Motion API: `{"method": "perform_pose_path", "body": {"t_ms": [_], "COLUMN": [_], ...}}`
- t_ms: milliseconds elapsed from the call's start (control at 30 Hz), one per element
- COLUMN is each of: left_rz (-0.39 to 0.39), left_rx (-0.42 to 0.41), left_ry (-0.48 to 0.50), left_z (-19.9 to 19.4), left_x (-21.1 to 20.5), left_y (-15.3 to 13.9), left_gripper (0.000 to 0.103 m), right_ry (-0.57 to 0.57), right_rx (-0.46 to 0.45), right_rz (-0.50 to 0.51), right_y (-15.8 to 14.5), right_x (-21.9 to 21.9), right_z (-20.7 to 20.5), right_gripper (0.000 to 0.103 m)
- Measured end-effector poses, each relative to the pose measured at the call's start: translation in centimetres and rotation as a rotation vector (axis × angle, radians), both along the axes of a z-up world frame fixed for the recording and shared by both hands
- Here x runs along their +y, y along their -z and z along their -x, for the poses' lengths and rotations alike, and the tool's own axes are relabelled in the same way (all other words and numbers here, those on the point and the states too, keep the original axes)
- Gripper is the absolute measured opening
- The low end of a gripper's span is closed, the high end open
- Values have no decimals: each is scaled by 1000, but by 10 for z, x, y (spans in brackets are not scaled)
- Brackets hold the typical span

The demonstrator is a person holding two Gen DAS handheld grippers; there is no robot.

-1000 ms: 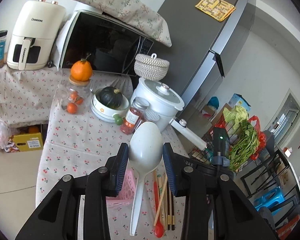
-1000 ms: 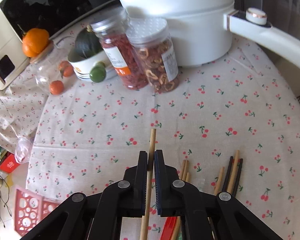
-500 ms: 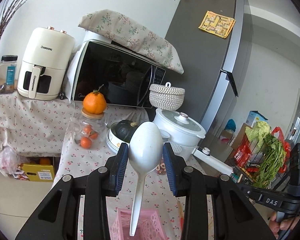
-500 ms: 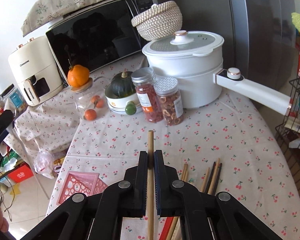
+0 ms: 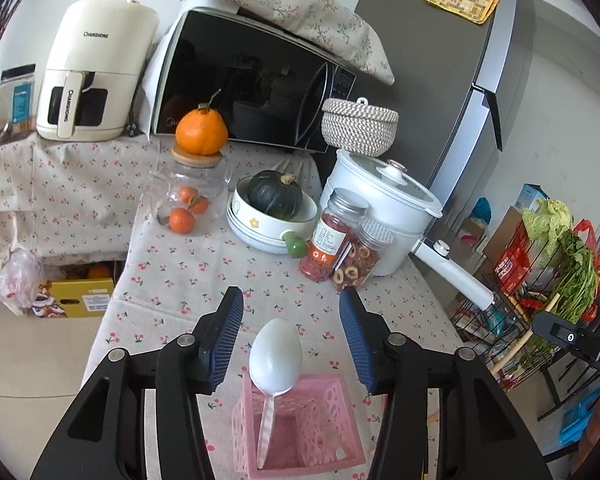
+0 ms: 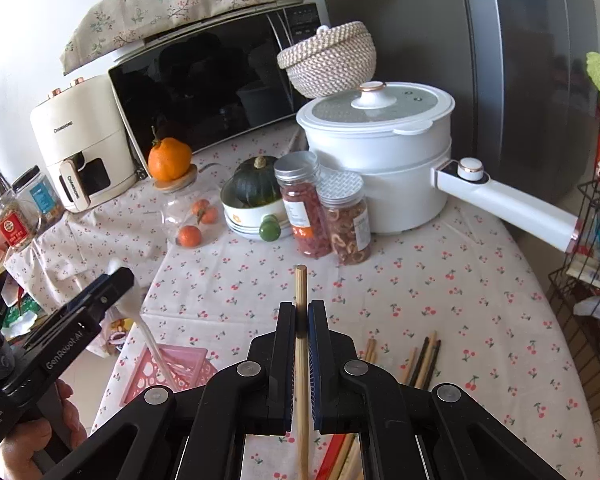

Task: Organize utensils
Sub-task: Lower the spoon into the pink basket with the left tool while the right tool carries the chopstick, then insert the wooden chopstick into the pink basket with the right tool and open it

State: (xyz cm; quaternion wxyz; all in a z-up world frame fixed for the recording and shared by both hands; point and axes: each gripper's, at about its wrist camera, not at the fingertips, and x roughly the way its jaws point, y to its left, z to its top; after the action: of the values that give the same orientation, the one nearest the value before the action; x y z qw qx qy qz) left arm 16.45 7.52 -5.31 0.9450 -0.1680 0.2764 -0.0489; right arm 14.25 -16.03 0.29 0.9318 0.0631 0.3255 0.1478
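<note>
My left gripper (image 5: 291,312) is open, its jaws wide apart above a pink basket (image 5: 300,428). A white spoon (image 5: 275,356) stands free in the basket, bowl up, handle down inside. In the right wrist view the left gripper (image 6: 100,300) hovers over the same pink basket (image 6: 168,368) with the spoon (image 6: 148,336) leaning in it. My right gripper (image 6: 301,312) is shut on a wooden chopstick (image 6: 301,360), held above the table. Several loose chopsticks (image 6: 420,360), wooden and dark, lie on the cloth to its right.
At the back of the cherry-print tablecloth (image 6: 440,280) stand a white pot (image 6: 380,152) with a long handle (image 6: 512,208), two jars (image 6: 324,208), a bowl with a green squash (image 6: 256,196) and a glass jar of oranges (image 6: 188,216). A wire rack (image 6: 588,280) stands right.
My left gripper has opened and let go of the white spoon, which now stands in the pink basket. My right gripper still holds the chopstick, raised a little.
</note>
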Motion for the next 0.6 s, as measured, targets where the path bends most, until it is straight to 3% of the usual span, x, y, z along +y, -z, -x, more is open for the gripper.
{"method": "perform_pose_path", "body": {"t_ms": [33,133,467,600], "left_rz": [8,27,30,20], "left_rx": [14,58,289,319], "left_ry": [3,4,-67,-72], "left_z": [3,9,36,45], "left_x": [0,2,25,31], "left_y": [-2,-10,-16,-16], "left_gripper": [66,73,90,92], "right_ry": [1,-9,-51,-82], "right_rx": [0,-14,-110,-148], "right_rz": [6,4,-55,-93], "right_y": [-2,-13,-68,-87], "right_x": [1,4,14,22], "right_z": [2,7,20,26], "right_gripper": [5,5,5,5]}}
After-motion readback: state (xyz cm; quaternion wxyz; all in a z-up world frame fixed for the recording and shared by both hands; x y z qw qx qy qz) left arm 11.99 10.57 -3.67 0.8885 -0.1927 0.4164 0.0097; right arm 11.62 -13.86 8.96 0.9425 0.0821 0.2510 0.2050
